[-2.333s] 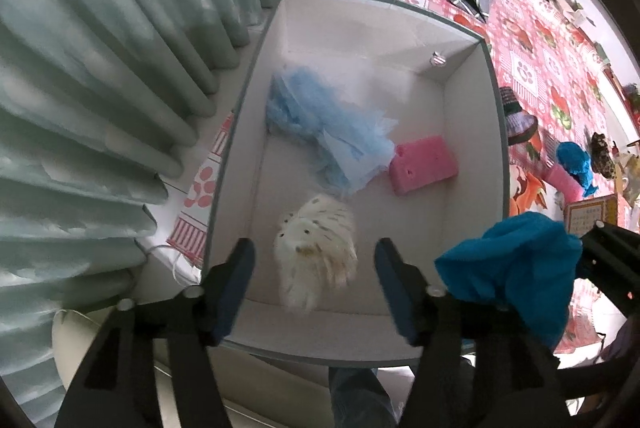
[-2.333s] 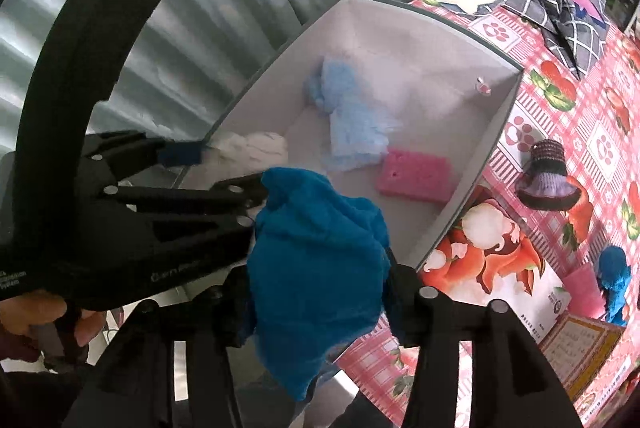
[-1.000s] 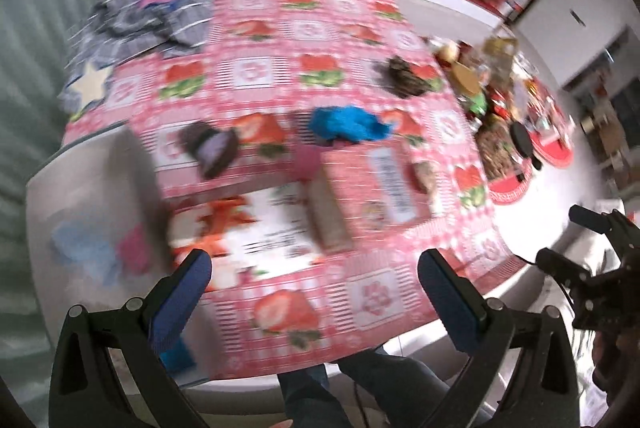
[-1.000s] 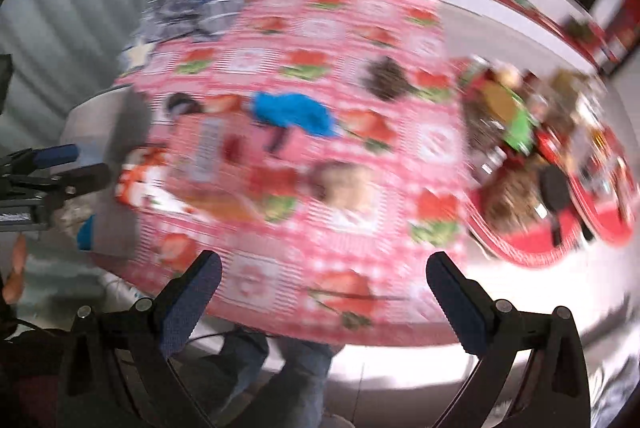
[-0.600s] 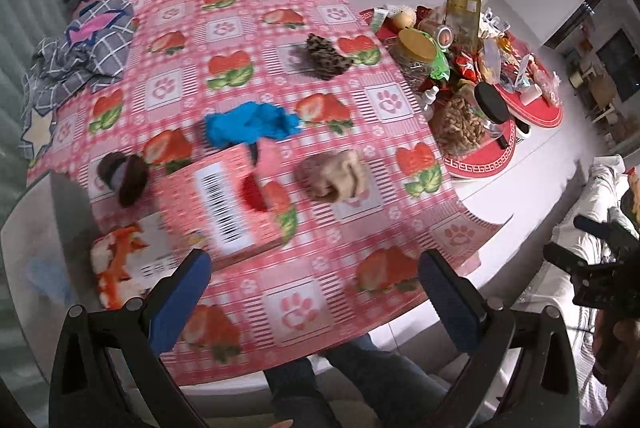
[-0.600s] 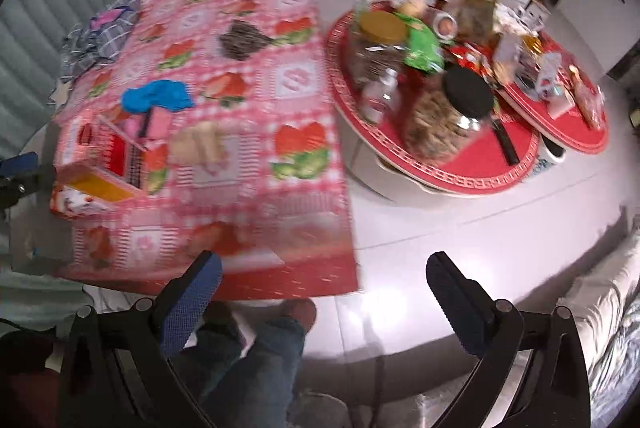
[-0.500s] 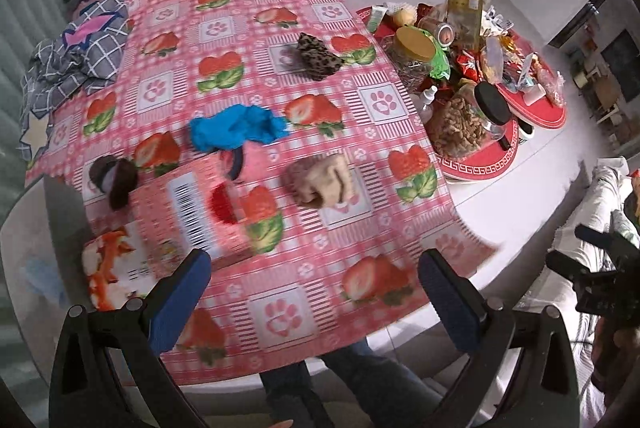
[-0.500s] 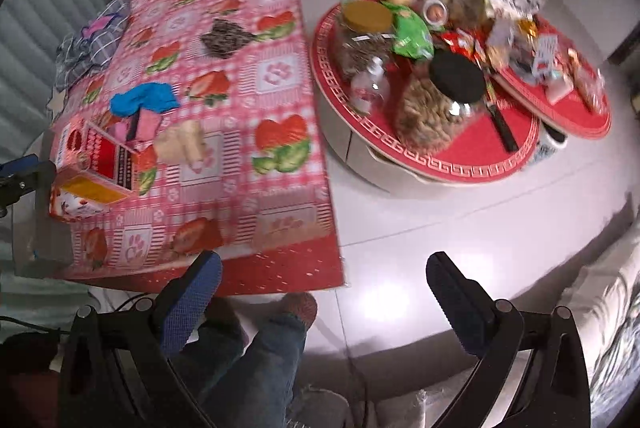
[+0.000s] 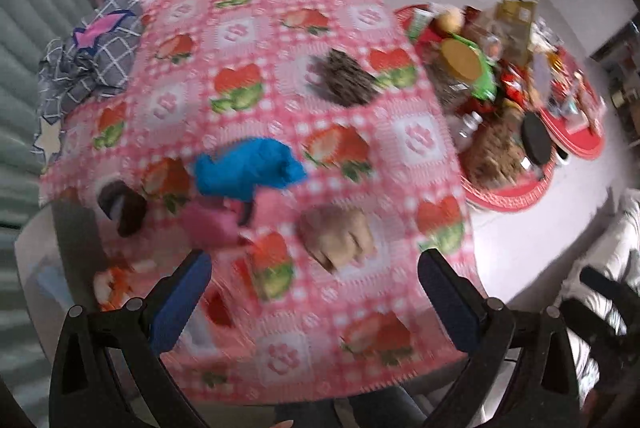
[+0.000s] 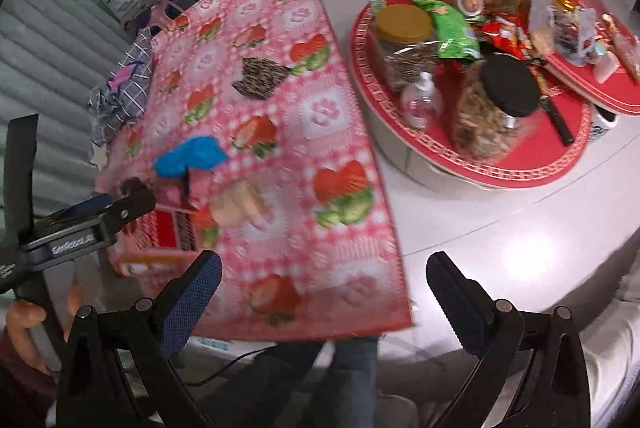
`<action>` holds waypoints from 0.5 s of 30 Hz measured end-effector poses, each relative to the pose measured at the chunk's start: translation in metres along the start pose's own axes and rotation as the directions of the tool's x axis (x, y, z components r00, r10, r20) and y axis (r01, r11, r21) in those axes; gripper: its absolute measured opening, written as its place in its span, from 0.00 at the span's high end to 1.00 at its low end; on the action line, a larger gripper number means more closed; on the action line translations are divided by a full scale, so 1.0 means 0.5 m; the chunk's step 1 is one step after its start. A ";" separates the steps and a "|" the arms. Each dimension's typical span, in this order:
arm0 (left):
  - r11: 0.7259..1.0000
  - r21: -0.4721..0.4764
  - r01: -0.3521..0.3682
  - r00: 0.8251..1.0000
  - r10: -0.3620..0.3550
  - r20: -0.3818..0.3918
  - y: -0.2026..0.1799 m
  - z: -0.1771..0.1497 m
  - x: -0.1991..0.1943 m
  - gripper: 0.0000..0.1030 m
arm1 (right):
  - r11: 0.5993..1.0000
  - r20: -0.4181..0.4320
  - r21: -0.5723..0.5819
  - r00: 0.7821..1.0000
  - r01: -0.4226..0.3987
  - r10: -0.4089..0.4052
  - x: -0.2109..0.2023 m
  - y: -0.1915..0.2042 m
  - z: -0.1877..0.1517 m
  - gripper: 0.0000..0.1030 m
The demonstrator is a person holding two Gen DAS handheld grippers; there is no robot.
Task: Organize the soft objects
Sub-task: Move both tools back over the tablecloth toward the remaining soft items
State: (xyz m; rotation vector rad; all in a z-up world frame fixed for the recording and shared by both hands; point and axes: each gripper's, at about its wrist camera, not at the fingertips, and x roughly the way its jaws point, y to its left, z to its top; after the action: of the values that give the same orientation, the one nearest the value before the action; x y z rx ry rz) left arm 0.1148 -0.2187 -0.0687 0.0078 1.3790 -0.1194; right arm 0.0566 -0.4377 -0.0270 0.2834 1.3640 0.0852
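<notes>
Left tool (image 9: 310, 288) spread wide, nothing between the blue pads, hovering over the near edge of the counter (image 9: 360, 132). Right tool (image 10: 322, 296) likewise apart and empty, out past the counter's near right corner. Straight ahead of the left tool, a beige soft lump (image 9: 338, 236); farther ahead and left, a blue cloth (image 9: 248, 170) touching a pink piece (image 9: 210, 226). Farther still, a dark speckled cloth (image 9: 344, 82). Off to the right, red trays of jars (image 10: 472, 100).
</notes>
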 end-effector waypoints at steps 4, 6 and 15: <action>0.998 -0.062 -0.011 0.996 0.005 -0.087 0.069 0.069 0.057 0.00 | 0.998 -0.030 0.034 0.998 -0.055 0.056 0.047 0.062 0.057 0.00; 0.995 -0.099 0.008 0.986 -0.024 -0.163 0.098 0.094 0.099 0.00 | 0.995 -0.048 0.061 0.996 -0.074 0.077 0.068 0.088 0.082 0.00; 0.996 -0.089 0.020 0.924 -0.053 -0.379 0.145 0.149 0.259 0.00 | 0.975 -0.170 0.223 0.984 -0.016 0.055 0.159 0.103 0.137 0.00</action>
State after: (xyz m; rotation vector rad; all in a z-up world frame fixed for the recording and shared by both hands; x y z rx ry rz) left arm 0.2184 -0.1625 -0.1857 -0.0677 1.7747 -0.0942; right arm 0.1452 -0.3808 -0.0777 0.4963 1.5465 -0.0128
